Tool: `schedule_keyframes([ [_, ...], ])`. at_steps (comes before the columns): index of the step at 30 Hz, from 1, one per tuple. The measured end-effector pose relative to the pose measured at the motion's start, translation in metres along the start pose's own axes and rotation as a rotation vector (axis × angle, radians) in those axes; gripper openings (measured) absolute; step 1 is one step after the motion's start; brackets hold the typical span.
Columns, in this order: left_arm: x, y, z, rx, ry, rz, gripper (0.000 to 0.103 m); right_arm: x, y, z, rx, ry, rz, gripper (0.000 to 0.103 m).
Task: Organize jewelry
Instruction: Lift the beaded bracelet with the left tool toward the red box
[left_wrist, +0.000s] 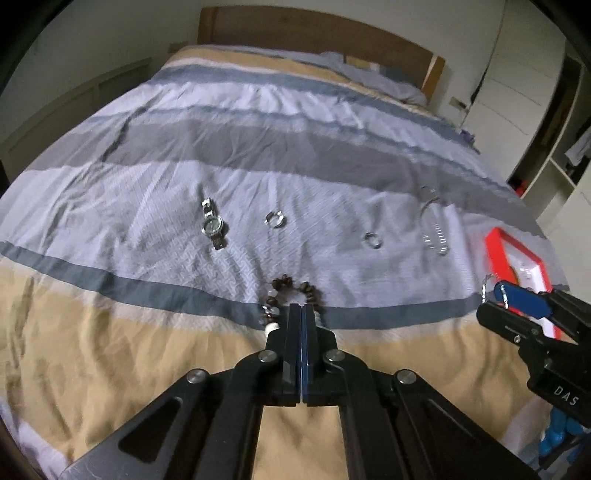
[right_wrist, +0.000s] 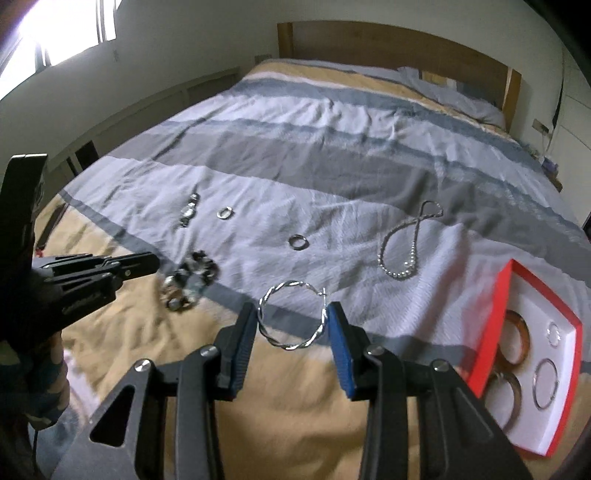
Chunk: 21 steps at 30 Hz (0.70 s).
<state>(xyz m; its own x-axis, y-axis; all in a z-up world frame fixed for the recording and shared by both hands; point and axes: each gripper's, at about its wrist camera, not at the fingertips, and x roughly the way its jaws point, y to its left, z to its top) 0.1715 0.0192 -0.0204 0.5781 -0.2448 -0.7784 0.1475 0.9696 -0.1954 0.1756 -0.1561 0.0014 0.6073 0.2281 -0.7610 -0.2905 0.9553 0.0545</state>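
Observation:
My right gripper (right_wrist: 293, 317) is shut on a twisted silver hoop earring (right_wrist: 291, 317), held across its width above the bed; the gripper also shows in the left wrist view (left_wrist: 495, 295). My left gripper (left_wrist: 301, 306) is shut with nothing visibly between its fingers, its tips just over a brown and white beaded bracelet (left_wrist: 291, 295), which also shows in the right wrist view (right_wrist: 190, 280). On the bedspread lie a watch (left_wrist: 213, 226), an open ring (left_wrist: 274, 218), a band ring (left_wrist: 372, 240) and a pearl necklace (right_wrist: 404, 240). A red-rimmed white tray (right_wrist: 491, 325) at the right holds bangles and hoops.
The striped bedspread (left_wrist: 147, 184) covers a wide bed with a wooden headboard (left_wrist: 314, 33) at the far end. Pillows (left_wrist: 369, 70) lie at the head. White cupboards and shelves (left_wrist: 546, 147) stand to the right, and a window (right_wrist: 55, 33) is at the left.

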Motion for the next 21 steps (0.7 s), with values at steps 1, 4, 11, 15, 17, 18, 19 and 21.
schedule_keyframes([
  [1, -0.008, -0.002, -0.001, 0.003, -0.01, -0.006, 0.0, -0.008, 0.001, -0.002, 0.004, -0.008, 0.0, 0.037],
  [4, -0.034, -0.008, -0.006, 0.014, -0.043, -0.024, 0.0, -0.03, 0.004, -0.01, 0.015, -0.028, -0.002, 0.037],
  [11, -0.078, -0.019, -0.02, 0.032, -0.091, -0.048, 0.0, -0.079, 0.001, -0.03, 0.044, -0.079, -0.025, 0.037],
  [15, -0.088, -0.02, -0.027, 0.024, -0.094, -0.041, 0.0, -0.1, -0.005, -0.041, 0.063, -0.103, -0.042, 0.037],
  [17, -0.085, -0.019, -0.031, 0.012, -0.085, -0.03, 0.0, -0.106, -0.008, -0.045, 0.071, -0.111, -0.047, 0.037],
  [18, -0.081, -0.017, -0.032, 0.0, -0.077, -0.026, 0.0, -0.108, -0.01, -0.047, 0.076, -0.112, -0.049, 0.037],
  [19, -0.074, -0.013, -0.035, -0.02, -0.059, -0.032, 0.004, -0.11, -0.012, -0.049, 0.081, -0.111, -0.053, 0.037],
  [21, -0.063, -0.006, -0.037, -0.041, -0.042, -0.022, 0.023, -0.11, -0.016, -0.053, 0.088, -0.108, -0.06, 0.037],
])
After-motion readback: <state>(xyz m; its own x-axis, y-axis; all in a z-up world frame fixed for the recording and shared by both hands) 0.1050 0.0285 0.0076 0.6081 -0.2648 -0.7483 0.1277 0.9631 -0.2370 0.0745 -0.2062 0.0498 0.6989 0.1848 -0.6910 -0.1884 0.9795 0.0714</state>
